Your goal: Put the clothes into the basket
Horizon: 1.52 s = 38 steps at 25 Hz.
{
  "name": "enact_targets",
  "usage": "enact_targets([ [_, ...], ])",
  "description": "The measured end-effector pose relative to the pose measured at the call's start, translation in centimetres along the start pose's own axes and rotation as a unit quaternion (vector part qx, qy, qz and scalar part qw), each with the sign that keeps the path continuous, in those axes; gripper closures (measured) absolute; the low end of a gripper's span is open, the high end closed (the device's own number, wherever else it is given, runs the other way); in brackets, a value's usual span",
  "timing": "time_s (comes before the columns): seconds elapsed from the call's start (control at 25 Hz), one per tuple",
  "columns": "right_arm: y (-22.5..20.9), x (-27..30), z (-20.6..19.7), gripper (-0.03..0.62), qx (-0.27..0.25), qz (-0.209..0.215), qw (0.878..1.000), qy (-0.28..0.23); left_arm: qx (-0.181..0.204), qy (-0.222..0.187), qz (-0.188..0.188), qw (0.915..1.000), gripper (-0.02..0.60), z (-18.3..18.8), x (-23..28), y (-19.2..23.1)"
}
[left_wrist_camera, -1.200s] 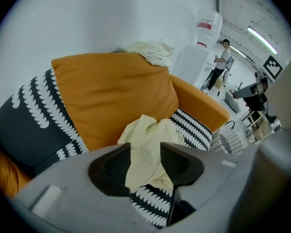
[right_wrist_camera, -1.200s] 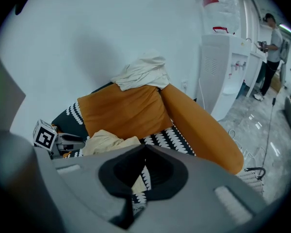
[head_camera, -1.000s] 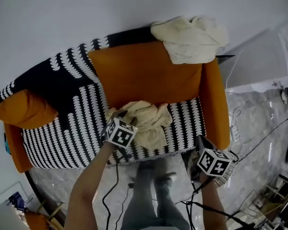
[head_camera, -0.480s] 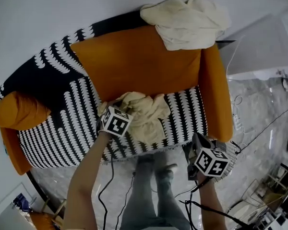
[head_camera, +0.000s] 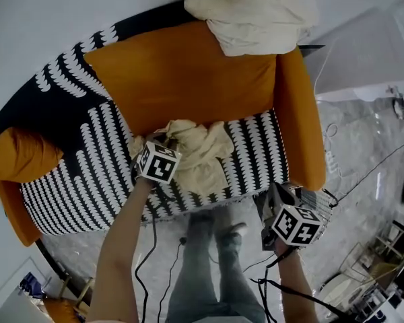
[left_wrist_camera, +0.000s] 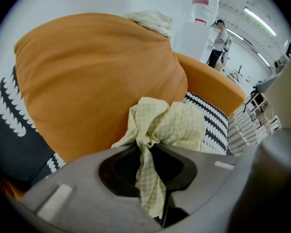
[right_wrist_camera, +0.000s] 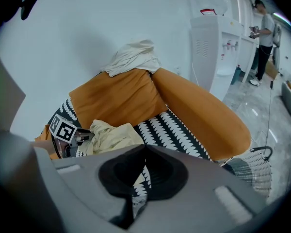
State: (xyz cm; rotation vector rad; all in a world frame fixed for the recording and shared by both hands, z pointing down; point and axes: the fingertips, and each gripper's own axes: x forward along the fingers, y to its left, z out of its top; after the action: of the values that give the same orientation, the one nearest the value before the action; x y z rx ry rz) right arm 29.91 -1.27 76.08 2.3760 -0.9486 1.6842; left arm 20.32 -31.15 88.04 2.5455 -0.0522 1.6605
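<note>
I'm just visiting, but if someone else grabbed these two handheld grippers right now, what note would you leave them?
Left gripper: jaws have just been closing, now shut on the pale checked cloth on the sofa seat.
Right gripper: shut, empty, near the basket by the sofa's arm.
A cream garment lies on the sofa back.
Done: first cloth gripped. To do: carry both into the basket.

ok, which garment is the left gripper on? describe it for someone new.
On the orange sofa, look at the black-and-white patterned seat. The crumpled pale yellow cloth lies mid-seat, and the left gripper has just closed its jaws on it. Unlike the plain cream garment draped over the backrest top, it has a fine check.
</note>
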Motion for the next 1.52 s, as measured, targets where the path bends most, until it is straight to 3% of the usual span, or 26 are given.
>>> enact_targets([
  [0.12,0.2,-0.3,0.2,0.591,-0.001,0.005,1.0,-0.007,-0.009,-0.006,0.012,0.9999,0.531,0.0,0.0,-0.2],
  [0.36,0.4,-1.4,0.4,0.591,-0.013,0.02,0.999,-0.026,-0.032,-0.031,0.033,0.9985,0.543,-0.2,-2.7,-1.2],
  [0.6,0.0,-4.0,-1.4,0.591,-0.01,0.033,0.998,-0.044,-0.008,-0.053,0.062,0.9967,0.543,-0.1,-7.0,-3.1],
  [0.8,-1.0,-8.4,-2.1,0.591,-0.015,0.031,0.997,-0.063,-0.02,-0.079,0.077,0.9937,0.544,0.7,-11.5,-5.6],
  [1.08,-1.8,-14.2,0.1,0.591,-0.024,0.033,0.992,-0.118,-0.049,-0.146,0.085,0.9844,0.545,3.6,-19.0,-8.2],
  [1.52,-1.2,-24.1,2.5,0.591,-0.017,0.055,0.976,-0.208,-0.014,-0.267,0.111,0.9572,0.545,10.9,-35.4,-16.1],
])
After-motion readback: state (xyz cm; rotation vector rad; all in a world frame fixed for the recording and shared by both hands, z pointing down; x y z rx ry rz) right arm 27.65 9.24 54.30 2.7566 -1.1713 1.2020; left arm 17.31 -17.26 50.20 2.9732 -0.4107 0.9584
